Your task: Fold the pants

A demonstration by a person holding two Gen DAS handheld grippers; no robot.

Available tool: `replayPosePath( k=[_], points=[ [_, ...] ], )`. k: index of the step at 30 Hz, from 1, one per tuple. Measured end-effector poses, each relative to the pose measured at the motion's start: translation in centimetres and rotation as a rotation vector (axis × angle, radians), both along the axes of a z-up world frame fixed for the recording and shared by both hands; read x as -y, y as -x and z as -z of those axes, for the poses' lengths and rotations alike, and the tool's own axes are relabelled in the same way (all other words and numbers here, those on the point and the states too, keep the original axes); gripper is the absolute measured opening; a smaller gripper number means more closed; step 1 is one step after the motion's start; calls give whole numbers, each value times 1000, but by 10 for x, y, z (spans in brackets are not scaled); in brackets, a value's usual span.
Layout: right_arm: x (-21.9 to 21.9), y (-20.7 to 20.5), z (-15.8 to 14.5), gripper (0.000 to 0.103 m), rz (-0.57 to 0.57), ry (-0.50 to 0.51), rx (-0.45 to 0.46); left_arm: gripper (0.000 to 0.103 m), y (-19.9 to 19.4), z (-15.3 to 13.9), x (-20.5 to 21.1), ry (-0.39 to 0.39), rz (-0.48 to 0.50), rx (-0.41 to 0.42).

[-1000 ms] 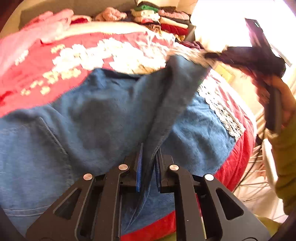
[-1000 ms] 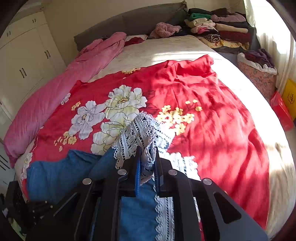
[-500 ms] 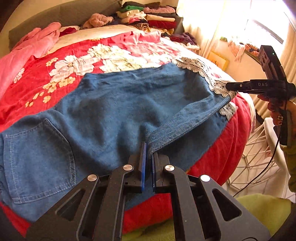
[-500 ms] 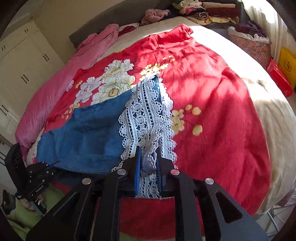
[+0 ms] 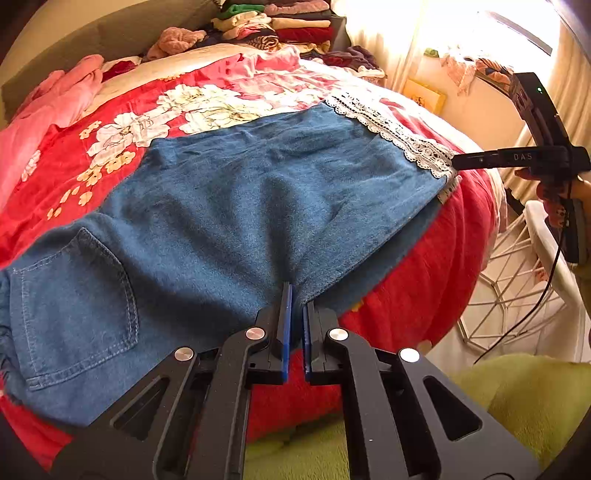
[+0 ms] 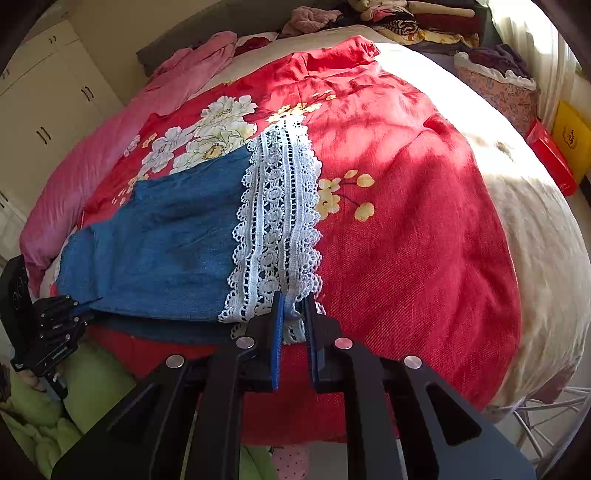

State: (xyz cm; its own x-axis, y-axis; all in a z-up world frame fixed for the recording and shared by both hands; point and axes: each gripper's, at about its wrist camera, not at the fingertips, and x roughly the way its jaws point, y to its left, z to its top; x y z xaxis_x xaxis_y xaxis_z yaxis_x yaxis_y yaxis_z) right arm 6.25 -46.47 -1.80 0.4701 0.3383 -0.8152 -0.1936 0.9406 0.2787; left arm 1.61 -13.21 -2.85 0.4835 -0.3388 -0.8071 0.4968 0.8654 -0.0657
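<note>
Blue denim pants with a white lace hem lie flat on the red floral bedspread, one leg folded over the other. My left gripper is shut on the near denim edge at mid-leg. My right gripper pinches the lace hem at the near corner, and its jaws are closing on the lace between them. The right gripper shows at the hem corner in the left wrist view. The left gripper shows at the pants' far-left edge in the right wrist view.
A pink duvet lies along the bed's left side. Folded clothes are stacked at the headboard. A fabric basket and red and yellow boxes stand to the right. A white wire stool stands by the bed's corner.
The raised pant leg has come down and now lies flat over the other leg. Both grippers have drawn back toward the bed's near edge, still holding the fabric.
</note>
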Motion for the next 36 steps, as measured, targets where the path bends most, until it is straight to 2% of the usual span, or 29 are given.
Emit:
replayPosePath(
  k=[5, 7, 10, 14, 17, 21, 25, 27, 29, 31, 32, 33, 34, 36],
  points=[
    [-4, -2, 14, 14, -9, 57, -29, 4, -3, 13, 5, -42, 9, -47],
    [-5, -3, 8, 25, -7, 98, -24, 10, -1, 13, 5, -35, 19, -52],
    [1, -3, -15, 27, 19, 111, 46, 30, 4, 7, 2, -5, 23, -49],
    [-16, -5, -29, 28, -23, 78, 103, 43, 10, -14, -19, 46, -17, 0],
    [-48, -9, -20, 33, -104, 65, 96, 55, 9, -39, -53, 90, -126, 64],
    [-76, -18, -4, 33, -173, 63, 73, 76, 6, -60, -114, 61, -360, 149],
    [-84, -23, 6, 34, -189, 65, 45, 81, -1, -54, -181, 42, -609, 123],
    [-84, -25, 9, 37, -185, 68, 38, 88, -5, -46, -202, 64, -664, 82],
    [-83, -26, 10, 39, -181, 66, 31, 89, -11, -32, -214, 118, -684, 21],
    [-84, -25, 12, 40, -183, 70, 25, 89, -18, -20, -212, 154, -660, -20],
    [-85, -25, 14, 41, -185, 74, 20, 75, -20, -14, -208, 156, -644, -30],
    [-86, -25, 15, 41, -187, 78, 16, 49, -23, -9, -203, 143, -637, -35],
    [-86, -25, 18, 41, -190, 84, 6, 39, -26, -6, -200, 113, -644, -34],
    [-87, -24, 20, 41, -194, 92, -2, 34, -26, -8, -198, 113, -644, -11]
  ],
)
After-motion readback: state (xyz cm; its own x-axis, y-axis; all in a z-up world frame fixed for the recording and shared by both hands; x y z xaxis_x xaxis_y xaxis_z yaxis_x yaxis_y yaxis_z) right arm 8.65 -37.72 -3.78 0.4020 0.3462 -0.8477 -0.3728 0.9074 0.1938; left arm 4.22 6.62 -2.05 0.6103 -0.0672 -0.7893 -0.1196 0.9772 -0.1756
